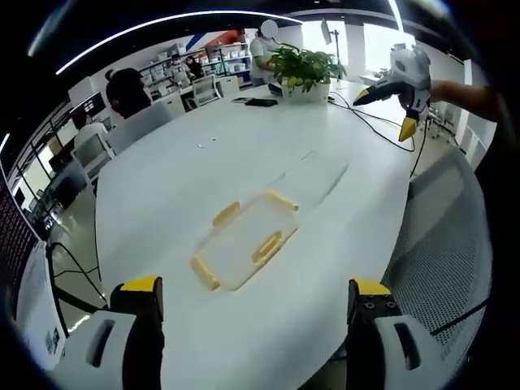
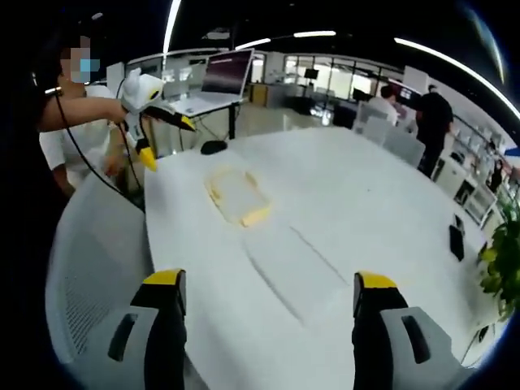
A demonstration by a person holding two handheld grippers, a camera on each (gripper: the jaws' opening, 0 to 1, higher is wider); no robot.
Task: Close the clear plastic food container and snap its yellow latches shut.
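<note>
The clear plastic food container (image 1: 245, 240) sits flat on the big white table (image 1: 187, 171), pretty close to the near edge in the left gripper view, roughly centred between the two jaws but well ahead of them. You can make out its yellow latches (image 1: 266, 246) around the rim, one on each side. Whether any of them are actually snapped down is too small to call. Just past it on the tabletop there's a clear lid-looking sheet (image 1: 313, 175), lying flat and hard to see against the white.

In the right gripper view the same container (image 2: 237, 196) shows up farther off, near the table edge, with the clear sheet (image 2: 296, 264) between it and the camera.

Left gripper (image 1: 253, 296): jaws spread wide apart, nothing between them, hanging above the table edge and not touching the container. It also shows in the right gripper view (image 2: 166, 136), held up in the air by a person's hand, jaws apart there too.

Right gripper (image 2: 268, 296): jaws wide apart as well, holding nothing, over the table. From the left gripper view it's up in the air (image 1: 383, 111) off past the table's edge.

Around all that: a grey mesh chair (image 1: 447, 244) next to the table, a potted plant (image 1: 302, 69) and a black phone-like thing (image 1: 261, 102) at the far end, and a laptop (image 2: 215, 81) on a desk behind.
</note>
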